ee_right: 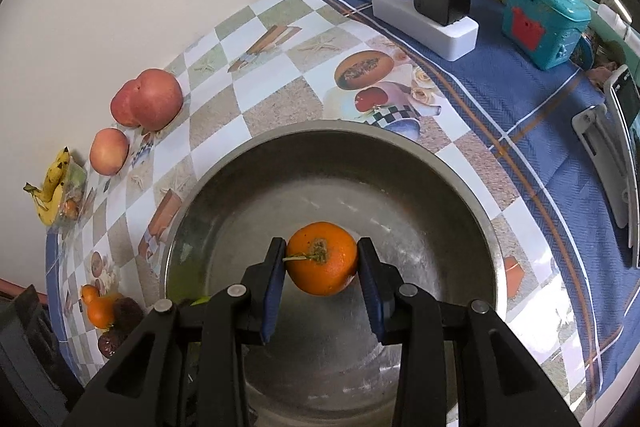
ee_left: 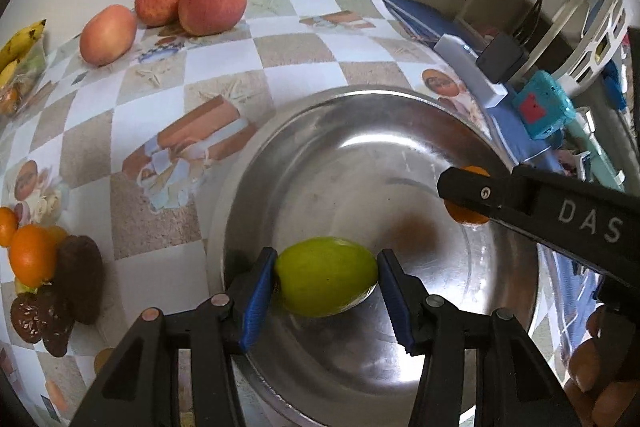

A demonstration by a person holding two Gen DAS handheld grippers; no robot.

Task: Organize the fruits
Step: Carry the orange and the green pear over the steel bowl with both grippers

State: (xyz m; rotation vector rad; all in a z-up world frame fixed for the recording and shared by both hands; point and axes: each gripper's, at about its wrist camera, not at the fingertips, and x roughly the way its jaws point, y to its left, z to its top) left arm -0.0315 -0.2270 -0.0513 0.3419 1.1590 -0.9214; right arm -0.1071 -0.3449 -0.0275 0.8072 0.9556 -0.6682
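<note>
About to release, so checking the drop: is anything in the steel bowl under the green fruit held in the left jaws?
Nothing: in the left wrist view the round steel bowl is bare metal beneath the oval green fruit.

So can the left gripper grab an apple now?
Probably not yet. The left gripper is shut on a green fruit over the bowl; the apples sit clear across the table.

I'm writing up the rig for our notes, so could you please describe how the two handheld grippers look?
Both are black plastic with angular, cut-out finger arms and round silver pivot pins. The left gripper and right gripper each carry ribbed blue pads on the inner finger faces. Seen from the left wrist view, the right gripper's side bears white letters "DAS" and a small screw. No cables or sleeves are visible.
</note>
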